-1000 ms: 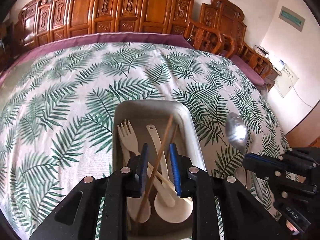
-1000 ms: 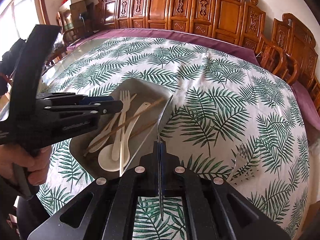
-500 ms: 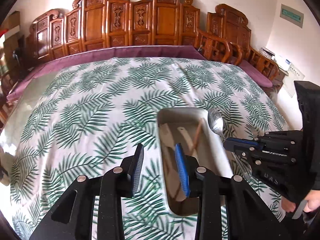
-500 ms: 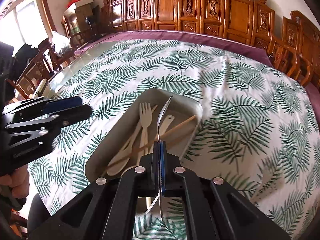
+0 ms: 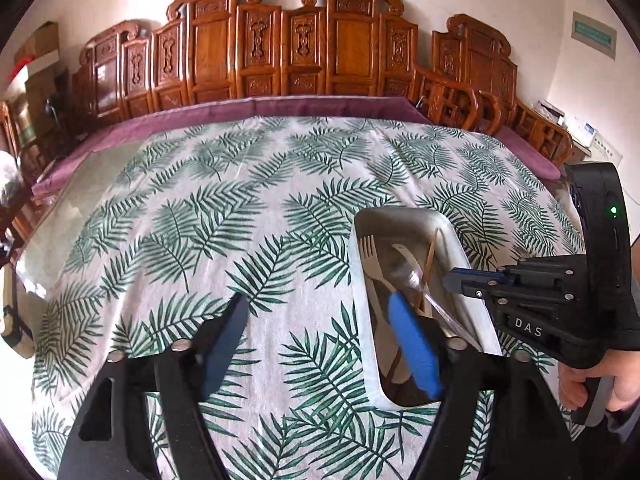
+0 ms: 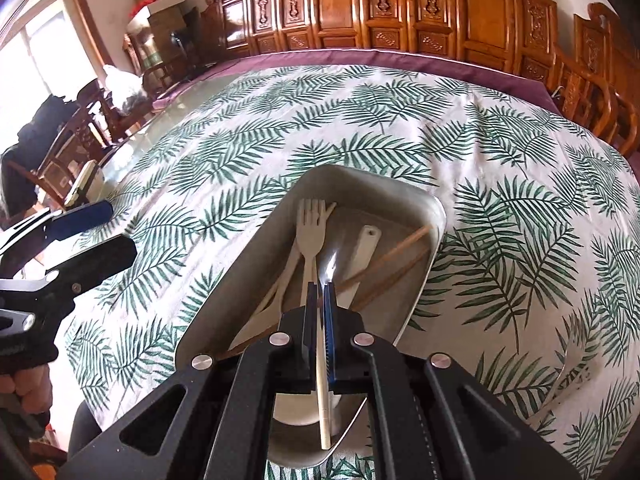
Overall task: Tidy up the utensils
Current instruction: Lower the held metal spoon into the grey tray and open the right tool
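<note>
A metal spoon (image 6: pixel 329 268) is pinched between the nearly closed jaws of the right gripper (image 6: pixel 319 312), its bowl reaching forward past the pads and low over a metal tray (image 6: pixel 248 264). In the left wrist view the same spoon (image 5: pixel 420 284) is seen slanting down from the right gripper (image 5: pixel 450 280) into the tray (image 5: pixel 460 248). Inside the tray a pale fork (image 6: pixel 311 224), a pale spoon (image 6: pixel 362 248) and a pair of wooden chopsticks (image 6: pixel 396 256) are laid lengthwise, the chopsticks crossing toward the far right corner.

The jaws of the left gripper (image 5: pixel 320 336) are opening and nothing is held between them; only the leaf-print tablecloth (image 5: pixel 192 216) is seen in the gap. One blue pad (image 5: pixel 412 344) overlaps the near left wall of the tray in view; whether it touches cannot be told.

The tray is set toward the near side of the table, with wide bare cloth left of it and beyond it. A metal fork (image 6: pixel 576 368) is lying on the cloth to the right of the tray. Carved wooden chairs (image 5: pixel 340 48) are lined along the far edge.
</note>
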Motion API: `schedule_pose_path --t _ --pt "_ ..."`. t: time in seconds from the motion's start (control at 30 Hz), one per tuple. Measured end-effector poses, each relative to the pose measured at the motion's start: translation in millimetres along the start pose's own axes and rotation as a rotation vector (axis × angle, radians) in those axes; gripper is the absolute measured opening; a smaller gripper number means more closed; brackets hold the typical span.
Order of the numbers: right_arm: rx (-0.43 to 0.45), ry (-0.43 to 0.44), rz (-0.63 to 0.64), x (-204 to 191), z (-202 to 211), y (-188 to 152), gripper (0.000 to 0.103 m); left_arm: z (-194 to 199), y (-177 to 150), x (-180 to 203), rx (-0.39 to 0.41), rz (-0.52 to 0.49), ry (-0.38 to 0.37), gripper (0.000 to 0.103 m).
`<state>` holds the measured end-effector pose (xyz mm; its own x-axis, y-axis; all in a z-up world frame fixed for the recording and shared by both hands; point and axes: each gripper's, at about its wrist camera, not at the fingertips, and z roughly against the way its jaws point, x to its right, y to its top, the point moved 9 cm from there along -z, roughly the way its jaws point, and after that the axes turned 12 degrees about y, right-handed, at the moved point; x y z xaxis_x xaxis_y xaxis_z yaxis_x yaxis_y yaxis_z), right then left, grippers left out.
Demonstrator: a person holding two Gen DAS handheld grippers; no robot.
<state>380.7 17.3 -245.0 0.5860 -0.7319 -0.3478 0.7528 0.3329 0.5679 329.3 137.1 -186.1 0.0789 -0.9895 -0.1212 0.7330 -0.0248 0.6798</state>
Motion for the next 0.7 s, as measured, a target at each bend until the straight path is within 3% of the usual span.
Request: schedule_pose_path --t 0.2,0.7 --pt "0.034 -0.047 0.057 6 26 -6 0.006 5 -2 6 0.007 -0.008 0.013 0.085" --pt "0.097 -0.161 0.016 80 129 -56 0.006 31 -3 77 0.04 -0.084 -0.057 0.087"
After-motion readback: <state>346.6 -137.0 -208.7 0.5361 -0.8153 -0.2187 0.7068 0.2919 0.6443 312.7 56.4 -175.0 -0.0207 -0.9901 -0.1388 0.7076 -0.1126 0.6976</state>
